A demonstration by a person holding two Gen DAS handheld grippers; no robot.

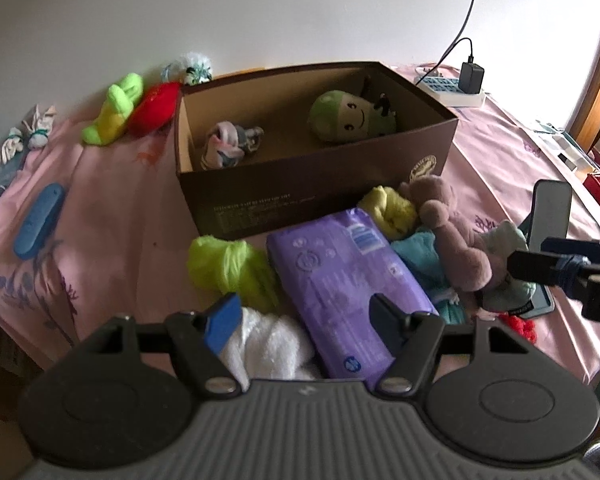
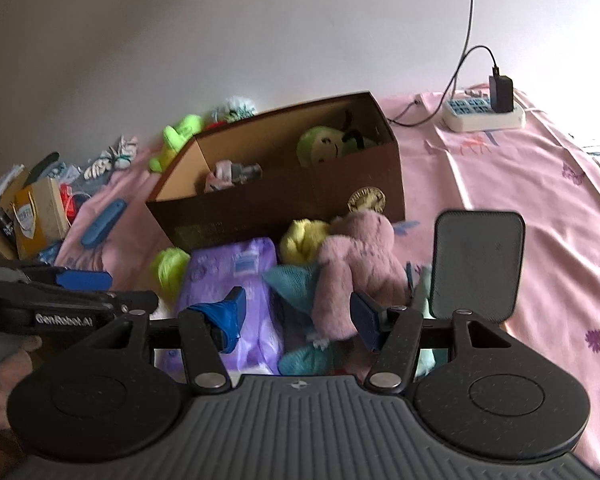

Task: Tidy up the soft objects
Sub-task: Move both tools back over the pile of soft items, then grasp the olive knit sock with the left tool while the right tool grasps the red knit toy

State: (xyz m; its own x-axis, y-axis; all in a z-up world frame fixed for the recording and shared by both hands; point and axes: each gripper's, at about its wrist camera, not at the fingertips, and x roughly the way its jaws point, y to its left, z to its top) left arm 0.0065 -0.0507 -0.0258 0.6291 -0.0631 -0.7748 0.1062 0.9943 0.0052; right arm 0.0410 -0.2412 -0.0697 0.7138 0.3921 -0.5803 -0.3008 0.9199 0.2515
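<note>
An open brown cardboard box [image 1: 300, 196] [image 2: 284, 204] stands on the pink sheet and holds a green plush [image 1: 348, 116] and a sock bundle [image 1: 228, 144]. In front of it lie a purple soft pack [image 1: 340, 280] [image 2: 228, 280], lime cloth [image 1: 228, 268], yellow cloth [image 1: 388, 208], teal cloth [image 1: 416, 252], a pink plush [image 1: 452, 232] [image 2: 356, 272] and a white towel [image 1: 268, 344]. My left gripper [image 1: 304, 320] is open above the towel and the purple pack. My right gripper [image 2: 298, 320] is open, its right finger beside the pink plush.
A dark phone-like slab [image 2: 476, 264] stands right of the pile. A power strip [image 2: 484, 114] with a charger sits at the back right. A blue oblong object [image 1: 38, 220], a green-yellow plush [image 1: 112, 110] and a red plush [image 1: 152, 108] lie left of the box. Clutter fills the far left.
</note>
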